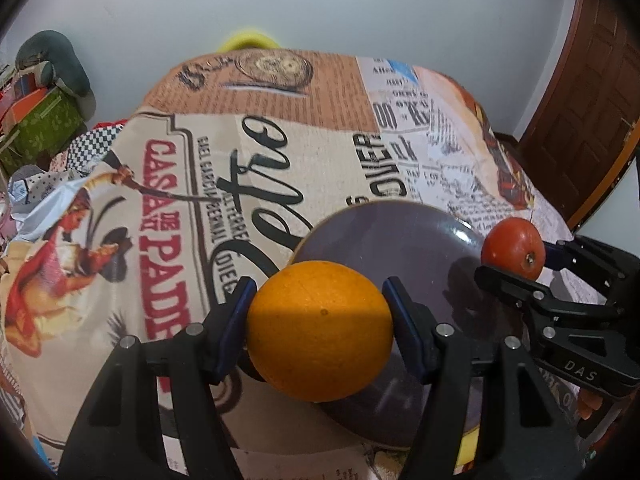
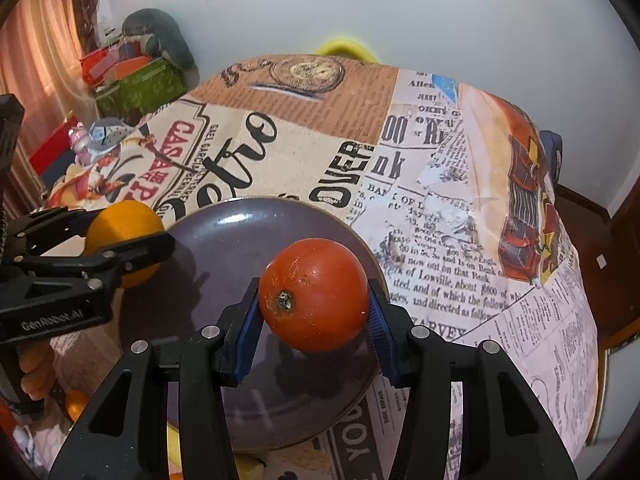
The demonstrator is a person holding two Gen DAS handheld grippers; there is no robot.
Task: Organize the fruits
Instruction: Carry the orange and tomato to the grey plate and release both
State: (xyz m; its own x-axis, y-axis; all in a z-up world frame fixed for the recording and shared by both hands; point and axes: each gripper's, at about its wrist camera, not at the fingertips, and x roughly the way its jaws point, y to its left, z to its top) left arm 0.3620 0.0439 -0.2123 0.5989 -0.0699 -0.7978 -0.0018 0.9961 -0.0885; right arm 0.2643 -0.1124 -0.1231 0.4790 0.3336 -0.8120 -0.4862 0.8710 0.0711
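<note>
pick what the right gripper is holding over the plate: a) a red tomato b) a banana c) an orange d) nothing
a: the right gripper has its blue pads pressed on both sides of a red tomato above the grey plate; the orange is in the left gripper.

Plate (image 1: 380,232) near rim hidden behind orange (image 1: 320,332); yellow object (image 2: 344,47) mostly hidden behind table.

The grey plate (image 2: 256,232) lies bare on the worktop (image 1: 280,160), open to approach from above; over its near-left rim the left tool (image 1: 320,320) with its orange (image 1: 320,330) fills the way; over its near-right rim the right tool (image 2: 314,316) with a tomato (image 2: 314,294) does likewise; beyond the plate, the patterned cloth lies flat and unobstructed.
</note>
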